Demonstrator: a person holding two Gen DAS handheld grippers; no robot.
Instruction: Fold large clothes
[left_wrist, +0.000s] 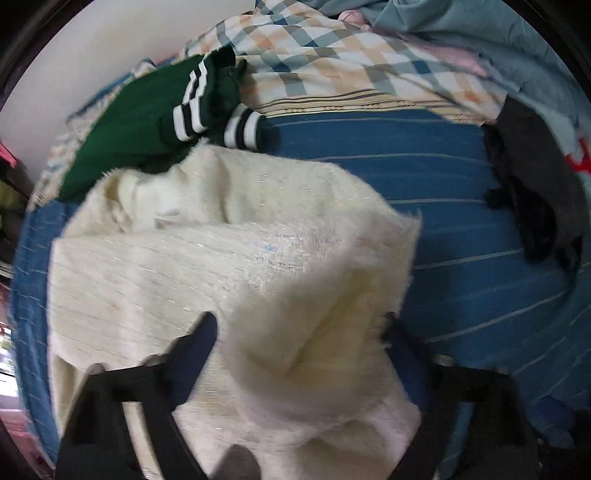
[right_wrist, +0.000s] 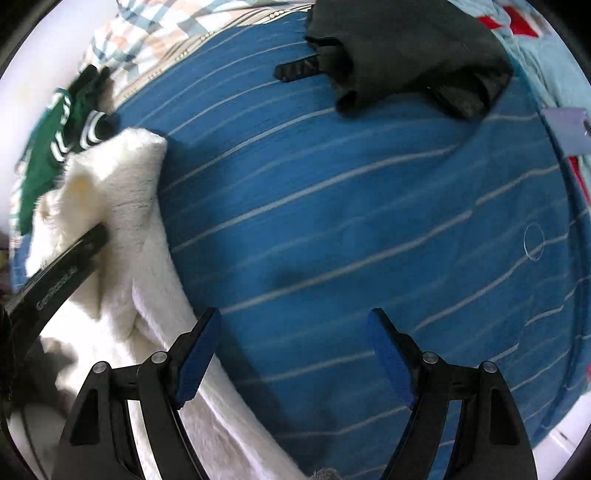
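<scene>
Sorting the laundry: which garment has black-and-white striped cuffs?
The green garment, beside the cream fuzzy one; the dark grey one is plain.

A bedroom: striped blue bedsheet (right_wrist: 332, 221) strewn with clothes.

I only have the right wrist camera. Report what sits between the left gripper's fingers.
Observer: The left gripper is open, and a raised fold of the fluffy cream garment bulges up between its fingers.
Operator: Now tell me what lies beyond the checked bedding at the far side.
Observer: A strip of pale pink fabric shows along the far edge of the orange-and-blue checked bedding, with a rumpled grey-blue cloth lying over it.
</scene>
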